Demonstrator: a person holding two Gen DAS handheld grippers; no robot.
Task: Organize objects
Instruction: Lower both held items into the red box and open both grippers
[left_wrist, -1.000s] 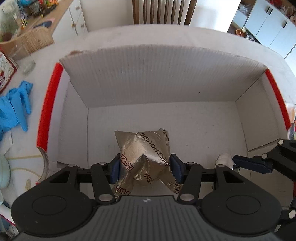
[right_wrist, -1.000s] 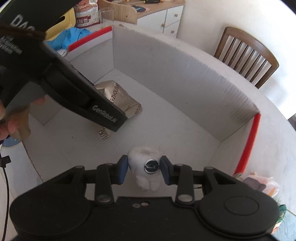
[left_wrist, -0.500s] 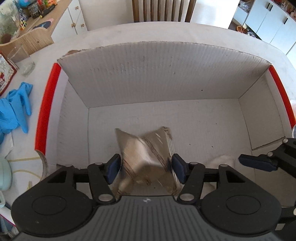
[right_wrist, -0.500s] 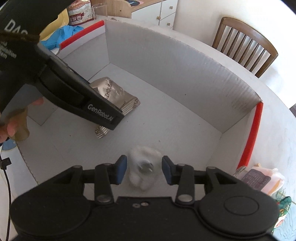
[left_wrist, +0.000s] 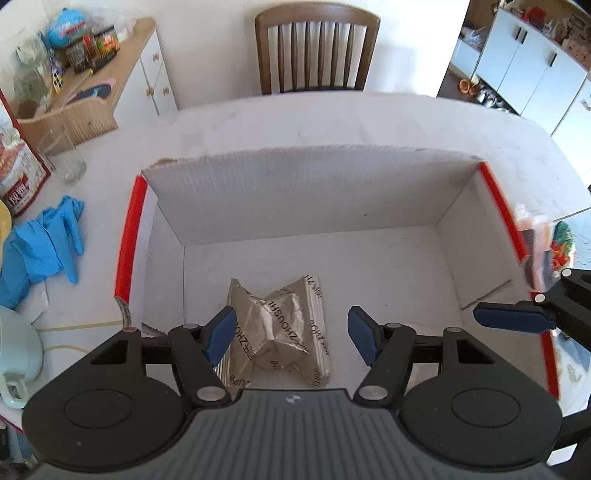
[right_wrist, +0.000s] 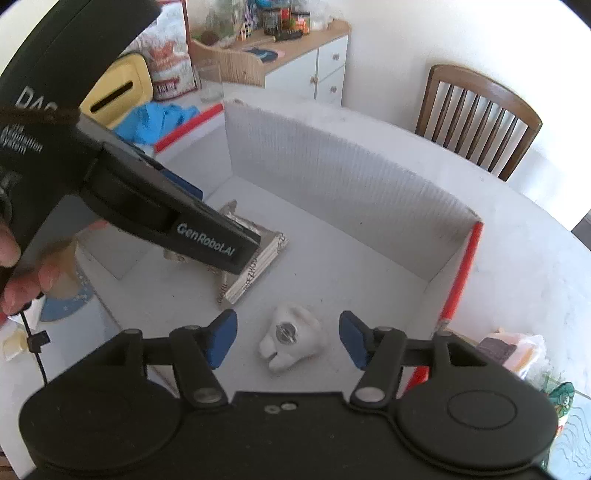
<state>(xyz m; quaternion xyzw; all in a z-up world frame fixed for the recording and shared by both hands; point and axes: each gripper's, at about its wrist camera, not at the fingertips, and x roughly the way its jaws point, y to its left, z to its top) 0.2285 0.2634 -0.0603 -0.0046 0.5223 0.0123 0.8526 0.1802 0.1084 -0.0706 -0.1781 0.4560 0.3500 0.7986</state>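
Note:
A silver foil packet (left_wrist: 280, 328) with black lettering lies on the floor of the white cardboard box (left_wrist: 310, 199). My left gripper (left_wrist: 293, 338) is open above it, fingers apart on either side, not touching. The packet also shows in the right wrist view (right_wrist: 255, 266), partly hidden by the left gripper's body. A white tooth-shaped object (right_wrist: 291, 341) with a metal disc on it lies on the box floor. My right gripper (right_wrist: 288, 339) is open above it, apart from it. One right finger (left_wrist: 511, 317) shows in the left wrist view.
The box has red edge strips (left_wrist: 127, 236). Blue gloves (left_wrist: 40, 243), a glass (left_wrist: 62, 158) and a pale kettle (left_wrist: 14, 350) lie left of it on the white table. A snack bag (right_wrist: 513, 350) lies right of it. A wooden chair (left_wrist: 317, 48) stands behind.
Both grippers opened and rose. The foil packet dropped from my left gripper and the tooth-shaped object from my right one; both now lie on the box floor.

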